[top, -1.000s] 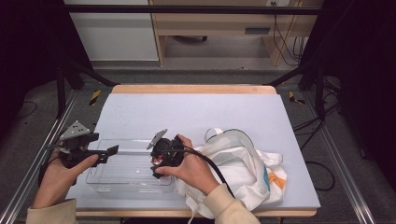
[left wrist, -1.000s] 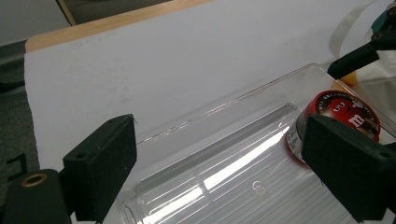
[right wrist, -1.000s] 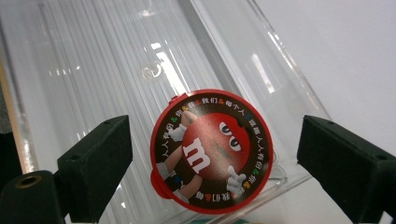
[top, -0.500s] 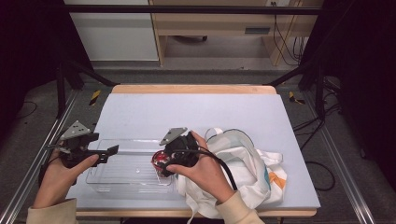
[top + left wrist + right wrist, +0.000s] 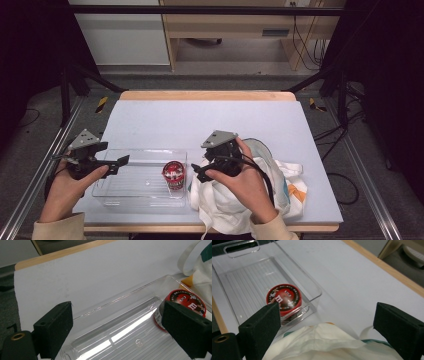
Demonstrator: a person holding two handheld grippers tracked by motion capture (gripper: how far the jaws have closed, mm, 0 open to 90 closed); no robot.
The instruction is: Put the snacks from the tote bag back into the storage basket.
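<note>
While the red candy tin (image 5: 173, 175) is standing upright in the right end of the clear plastic tray (image 5: 125, 192), the right gripper (image 5: 201, 171) is hovering just beside it over the white cloth bag (image 5: 235, 205), its jaws spread wide and gripping nothing. From its own camera, the tin (image 5: 284, 299) is sitting inside the tray's corner (image 5: 315, 293), apart from both pads. The left gripper (image 5: 120, 162) is resting at the tray's left end, also gaping wide and empty, with the tin (image 5: 186, 301) showing beyond one pad. Tray and bag are lying on the pale blue tabletop (image 5: 210, 120).
</note>
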